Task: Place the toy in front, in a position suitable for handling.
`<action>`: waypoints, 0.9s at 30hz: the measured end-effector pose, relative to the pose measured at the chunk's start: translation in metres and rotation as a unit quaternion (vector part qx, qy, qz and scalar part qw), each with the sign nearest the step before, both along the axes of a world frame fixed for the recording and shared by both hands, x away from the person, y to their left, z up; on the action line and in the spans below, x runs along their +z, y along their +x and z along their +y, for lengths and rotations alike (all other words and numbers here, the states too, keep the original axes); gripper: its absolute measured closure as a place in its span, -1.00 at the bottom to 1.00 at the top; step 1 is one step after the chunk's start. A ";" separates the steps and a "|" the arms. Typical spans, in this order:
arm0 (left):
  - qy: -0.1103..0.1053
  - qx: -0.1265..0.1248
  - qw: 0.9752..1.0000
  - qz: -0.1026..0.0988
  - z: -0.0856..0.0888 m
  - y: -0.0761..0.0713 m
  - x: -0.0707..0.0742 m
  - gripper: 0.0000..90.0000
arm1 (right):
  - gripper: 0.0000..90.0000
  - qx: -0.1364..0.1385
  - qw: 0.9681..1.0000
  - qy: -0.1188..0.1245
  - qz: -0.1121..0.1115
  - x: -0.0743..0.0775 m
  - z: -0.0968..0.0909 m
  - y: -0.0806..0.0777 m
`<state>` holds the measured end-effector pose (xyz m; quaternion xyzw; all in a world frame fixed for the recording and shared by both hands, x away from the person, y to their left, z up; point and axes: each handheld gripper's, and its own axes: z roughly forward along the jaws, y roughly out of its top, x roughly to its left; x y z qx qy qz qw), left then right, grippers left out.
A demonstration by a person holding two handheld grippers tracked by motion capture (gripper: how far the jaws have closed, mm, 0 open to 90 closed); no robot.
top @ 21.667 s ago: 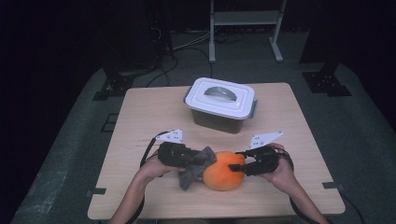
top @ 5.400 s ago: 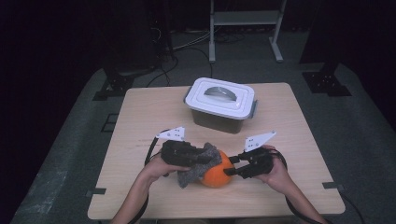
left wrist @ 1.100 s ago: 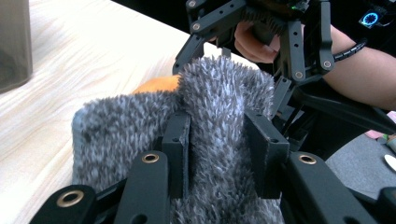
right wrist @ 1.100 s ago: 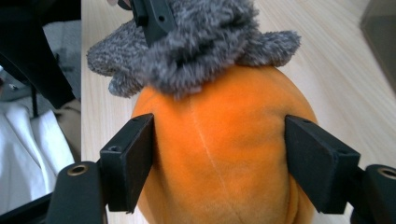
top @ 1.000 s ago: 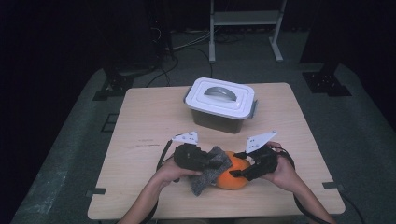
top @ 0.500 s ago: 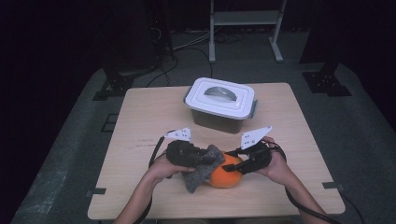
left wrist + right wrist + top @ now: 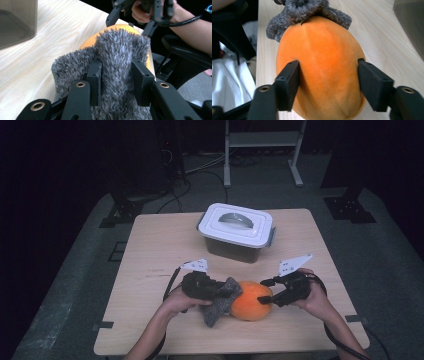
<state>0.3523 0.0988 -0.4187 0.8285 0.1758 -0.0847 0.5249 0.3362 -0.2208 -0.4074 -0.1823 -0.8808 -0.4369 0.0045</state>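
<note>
An orange, oval fruit (image 7: 252, 301) lies on the wooden table (image 7: 160, 245) near its front edge. A grey fuzzy cloth (image 7: 220, 302) lies against the fruit's left end. My left gripper (image 7: 225, 292) is shut on that cloth (image 7: 120, 50), which drapes over the fruit (image 7: 90, 41). My right gripper (image 7: 267, 291) comes in from the right. Its jaws have just been opening and stand on either side of the fruit (image 7: 322, 62), which is between them. The cloth (image 7: 304, 10) shows at the fruit's far end.
A clear box with a white lid (image 7: 235, 227) stands behind the fruit, mid-table. The same box (image 7: 15, 22) is at the upper left in the left gripper view. A metal stand (image 7: 262, 140) and cables are on the dark floor beyond the table.
The right gripper has shifted a little to the right and its jaws stand wider around the fruit. The left gripper and cloth have hardly moved.
</note>
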 end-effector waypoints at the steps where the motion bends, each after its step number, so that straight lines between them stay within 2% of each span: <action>1: -0.001 0.002 1.000 0.003 0.000 0.000 0.000 0.42 | -0.28 0.002 1.000 -0.008 -0.005 0.003 0.002 -0.002; 8: -0.003 -0.005 1.000 0.000 -0.007 -0.003 0.001 0.41 | -0.38 0.007 0.999 -0.020 -0.034 0.018 0.018 -0.016; 11: -0.008 -0.005 1.000 0.003 -0.009 -0.003 0.001 0.41 | -0.47 0.017 0.997 -0.044 -0.056 0.017 0.035 -0.019; 13: -0.007 0.000 1.000 0.006 -0.008 -0.002 -0.001 0.41 | -0.50 0.015 0.995 -0.070 -0.066 0.013 0.047 -0.019; 15: -0.004 0.003 1.000 0.010 -0.005 0.000 -0.003 0.41 | -0.42 0.012 0.995 -0.081 -0.060 0.007 0.055 -0.017; 16: -0.006 0.005 1.000 0.013 -0.004 0.000 -0.004 0.41 | -0.34 0.010 0.996 -0.079 -0.050 0.004 0.056 -0.016; 19: -0.012 0.004 1.000 0.019 -0.003 0.001 -0.004 0.42 | -0.05 0.004 0.996 -0.074 -0.039 0.002 0.053 -0.015; 22: -0.008 0.006 1.000 0.011 -0.001 0.003 0.000 0.42 | 0.17 0.004 0.996 -0.069 -0.050 0.007 0.053 -0.016; 25: -0.008 0.009 1.000 0.000 0.005 0.003 0.006 0.42 | 0.24 0.005 0.998 -0.044 -0.044 0.012 0.054 -0.014; 27: -0.007 0.009 1.000 -0.007 0.009 0.002 0.012 0.42 | 0.24 0.008 0.998 -0.036 -0.044 0.014 0.058 -0.011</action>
